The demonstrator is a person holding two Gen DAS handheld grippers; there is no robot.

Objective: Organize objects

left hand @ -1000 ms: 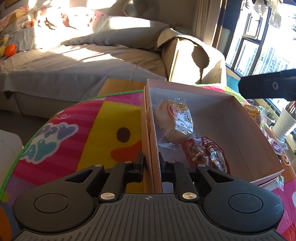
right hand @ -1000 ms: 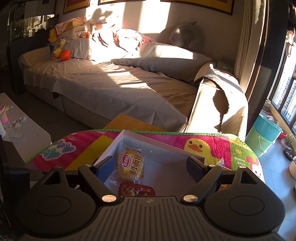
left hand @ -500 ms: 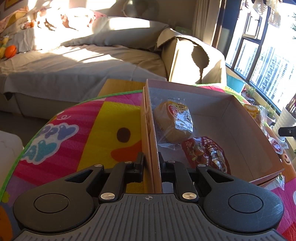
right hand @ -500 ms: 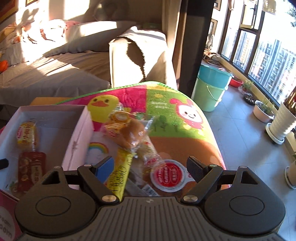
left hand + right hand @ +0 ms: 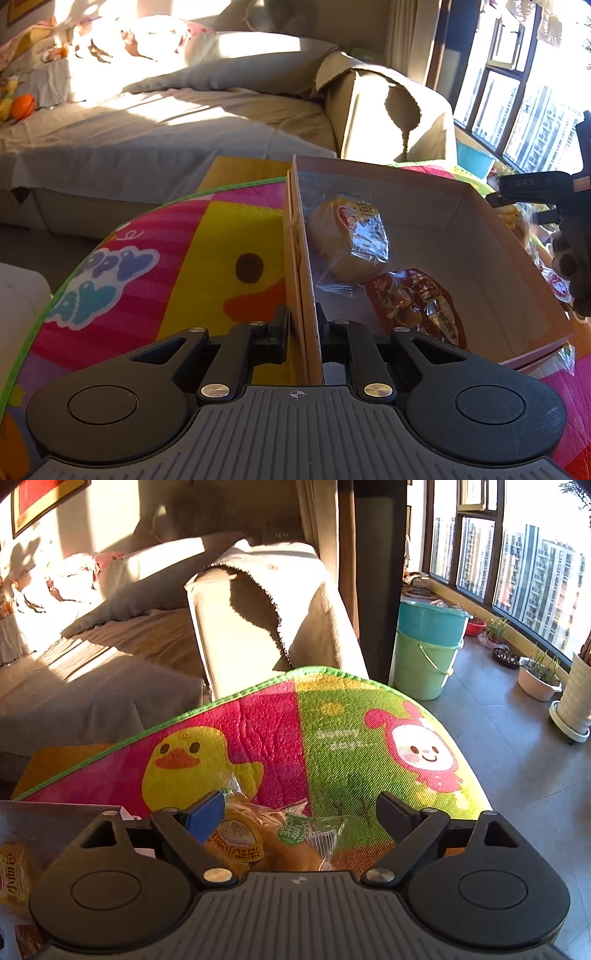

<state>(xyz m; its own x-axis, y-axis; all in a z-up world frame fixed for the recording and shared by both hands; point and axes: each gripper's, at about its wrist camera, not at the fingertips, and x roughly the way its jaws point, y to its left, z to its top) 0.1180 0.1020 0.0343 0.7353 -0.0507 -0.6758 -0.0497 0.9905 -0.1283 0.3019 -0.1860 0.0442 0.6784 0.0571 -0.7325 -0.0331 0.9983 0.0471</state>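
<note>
A shallow cardboard box [image 5: 461, 221] lies on a bright cartoon mat [image 5: 147, 266]. Inside it are a wrapped bun [image 5: 351, 236] and a red snack packet [image 5: 417, 306]. My left gripper [image 5: 303, 325] is shut on the box's left wall. My right gripper [image 5: 301, 808] is open and sits over wrapped buns [image 5: 258, 842] lying on the mat just right of the box; the buns lie between its fingers, untouched as far as I can see. The right gripper also shows at the right edge of the left wrist view [image 5: 546, 192].
A covered sofa [image 5: 166, 122] and its armrest [image 5: 258, 627] stand beyond the mat. Stacked teal and green buckets [image 5: 428, 646] and plant pots [image 5: 539, 679] stand on the floor by the window. The mat's far edge [image 5: 295, 675] is close ahead.
My right gripper has swung right from above the box and lowered over the buns on the mat. My left gripper has kept its hold on the box wall.
</note>
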